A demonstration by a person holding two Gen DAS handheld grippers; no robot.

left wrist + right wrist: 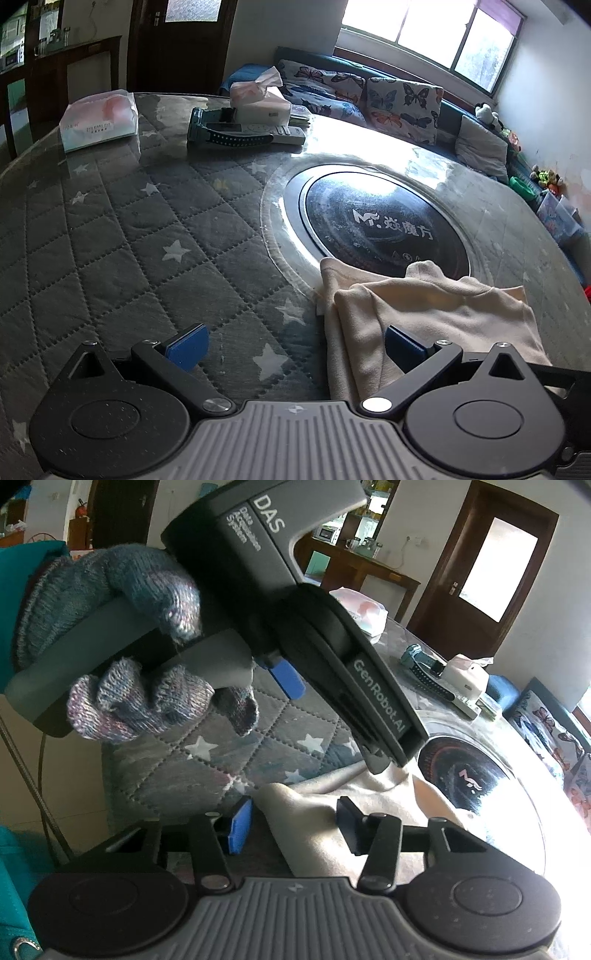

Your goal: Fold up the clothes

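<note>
Cream soft garment lies rumpled on quilted star-print table cover, both grippers' fingers spread wide.

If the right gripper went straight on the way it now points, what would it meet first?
Most likely the cream garment, whose folded edge already lies between the open right gripper. Beyond it is the left gripper, held by a gloved hand, though depth is uncertain.

The cloth is soft and cream colored. It lies on my desk in a few flat layers, one on top of another. Its far edge flops over the rim of the round black plate in the desk. One corner sticks up a little. The near part sits low between my fingers.
</note>
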